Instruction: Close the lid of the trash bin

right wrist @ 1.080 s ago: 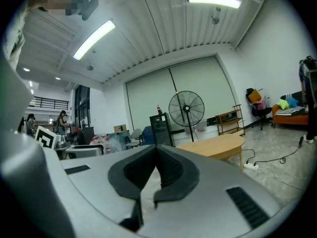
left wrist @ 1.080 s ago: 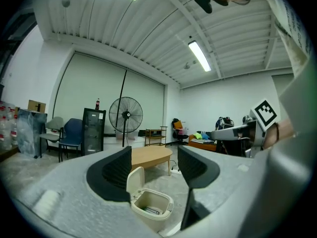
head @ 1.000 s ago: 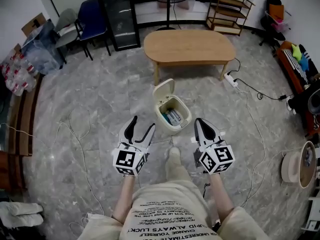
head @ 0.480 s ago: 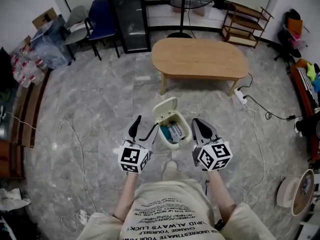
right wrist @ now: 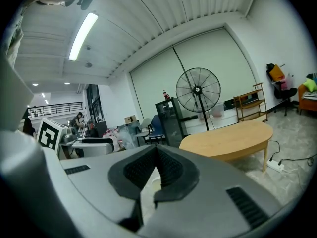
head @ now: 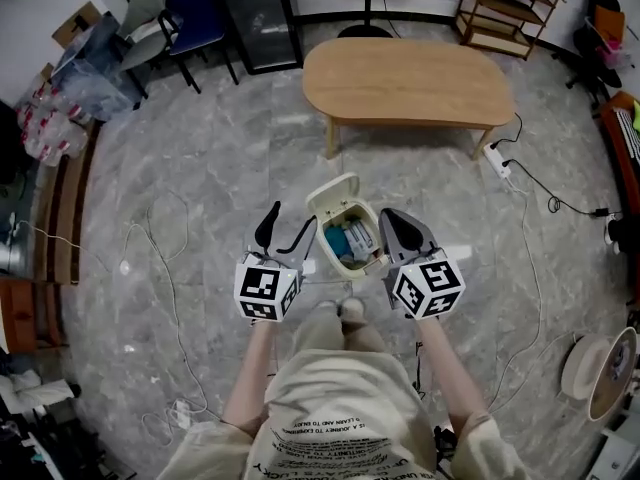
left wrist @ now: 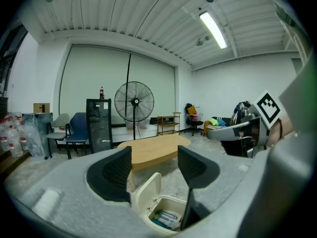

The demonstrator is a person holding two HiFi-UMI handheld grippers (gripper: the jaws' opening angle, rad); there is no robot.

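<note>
Head view: cream trash bin (head: 349, 268) on the floor at your 12 o'clock, between left gripper (head: 287, 230) and right gripper (head: 397, 226); lid (head: 333, 194) stands up at its 11 o'clock (blue-white packets inside); your shirt print is illegible | Left gripper view: jaws spread, bin beyond the gap | Right gripper view: jaws pinched together, nothing between them.

- Oval wooden table (head: 408, 80) ahead of the left gripper (head: 287, 226).
- Blue chair (head: 190, 16) far ahead, to its left.
- White power strip (head: 497, 160) ahead-right of the right gripper (head: 392, 224).
</note>
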